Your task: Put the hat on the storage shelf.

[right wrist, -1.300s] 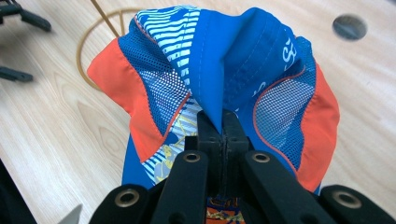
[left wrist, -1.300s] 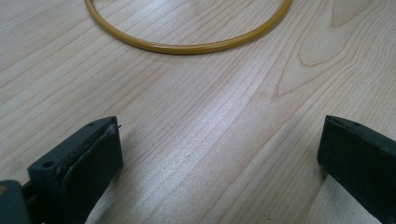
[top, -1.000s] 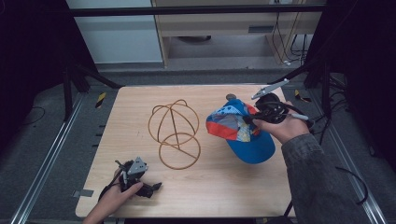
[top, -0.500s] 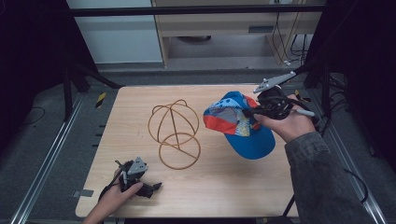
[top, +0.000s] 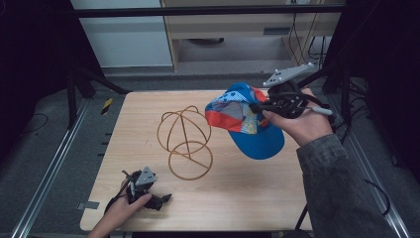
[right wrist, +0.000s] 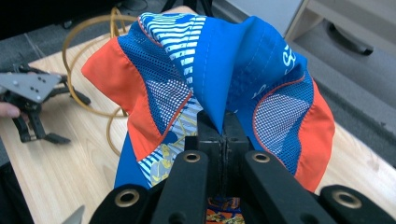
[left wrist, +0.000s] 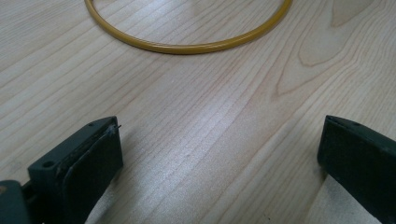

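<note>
A blue, orange and patterned cap (top: 242, 119) hangs in the air over the right half of the table, its blue brim pointing down toward the front. My right gripper (top: 258, 106) is shut on a fold of the cap's crown (right wrist: 219, 112). A gold wire cap stand (top: 184, 139), a dome on a ring base, stands at the table's middle, left of the cap. Near the front left edge, my left gripper (top: 159, 199) rests low on the wood, open, with nothing between its jaws; the stand's ring (left wrist: 187, 44) lies ahead of it.
The wooden table (top: 233, 198) has bare wood at its front right. Metal rails run along the floor at the left (top: 49, 163). A cabinet and cables stand behind the table's far edge.
My right gripper has lifted the cap off the table and carried it up and slightly left, toward the wire stand. The left gripper has stayed put.
</note>
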`<action>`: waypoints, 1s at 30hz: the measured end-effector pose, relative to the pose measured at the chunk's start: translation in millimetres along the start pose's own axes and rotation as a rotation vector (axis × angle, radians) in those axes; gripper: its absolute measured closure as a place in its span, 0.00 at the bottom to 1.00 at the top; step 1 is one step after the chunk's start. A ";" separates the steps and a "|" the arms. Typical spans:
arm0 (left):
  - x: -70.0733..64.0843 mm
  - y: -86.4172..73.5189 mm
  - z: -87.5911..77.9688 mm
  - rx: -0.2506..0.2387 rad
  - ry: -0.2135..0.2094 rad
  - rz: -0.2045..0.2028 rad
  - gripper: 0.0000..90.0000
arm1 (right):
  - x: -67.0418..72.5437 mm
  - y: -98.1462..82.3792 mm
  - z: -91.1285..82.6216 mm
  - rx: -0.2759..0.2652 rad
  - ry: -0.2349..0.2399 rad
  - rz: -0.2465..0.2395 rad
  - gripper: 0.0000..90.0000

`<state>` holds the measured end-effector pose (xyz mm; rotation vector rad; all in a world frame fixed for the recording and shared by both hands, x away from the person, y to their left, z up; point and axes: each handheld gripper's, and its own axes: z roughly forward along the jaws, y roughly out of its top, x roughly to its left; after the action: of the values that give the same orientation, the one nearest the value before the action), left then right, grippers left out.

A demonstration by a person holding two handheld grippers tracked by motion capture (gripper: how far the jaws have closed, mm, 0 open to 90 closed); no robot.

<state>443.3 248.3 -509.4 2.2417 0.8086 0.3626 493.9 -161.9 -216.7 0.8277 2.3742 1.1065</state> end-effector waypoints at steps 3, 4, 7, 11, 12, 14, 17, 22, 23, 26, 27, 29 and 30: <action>0.0 0.0 0.0 0.000 0.000 0.000 0.00 | 3.2 9.0 2.2 -0.009 0.007 -0.012 1.00; 0.0 0.0 0.0 0.000 0.000 0.000 0.00 | 4.1 12.1 3.2 -0.013 0.010 -0.016 1.00; 0.0 0.0 0.0 0.000 -0.001 0.000 0.00 | 7.3 21.4 6.9 -0.020 0.014 -0.029 1.00; 0.0 0.0 0.0 0.000 -0.001 0.000 0.00 | 13.5 32.8 12.3 -0.035 0.028 -0.041 1.00; 0.0 0.0 0.0 0.000 -0.001 0.000 0.00 | 15.1 35.9 13.9 -0.039 0.032 -0.045 1.00; 0.1 0.0 0.0 0.001 0.001 0.003 0.00 | 18.6 42.1 17.5 -0.044 0.041 -0.053 1.00; 0.1 0.0 0.0 0.000 0.001 0.002 0.00 | 24.4 51.3 22.3 -0.043 0.049 -0.071 1.00; 0.1 0.0 0.0 0.000 0.001 0.003 0.00 | 30.7 63.2 28.2 -0.048 0.063 -0.094 1.00; 0.2 0.0 0.0 0.001 0.001 0.003 0.00 | 32.5 67.6 32.6 -0.043 0.069 -0.099 1.00; 0.2 0.0 0.0 0.001 0.001 0.003 0.00 | 34.1 70.9 37.1 -0.038 0.074 -0.106 1.00; 0.2 0.0 0.0 0.001 0.001 0.003 0.00 | 34.7 72.4 39.3 -0.034 0.076 -0.107 1.00; 0.2 0.0 0.0 0.001 0.001 0.003 0.00 | 35.3 76.9 45.4 -0.027 0.087 -0.110 1.00; 0.2 0.0 0.0 0.001 0.001 0.003 0.00 | 35.8 78.3 47.3 -0.026 0.089 -0.110 1.00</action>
<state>443.4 248.3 -509.3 2.2435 0.8062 0.3646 521.0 -72.1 -187.7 0.6426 2.4407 1.1484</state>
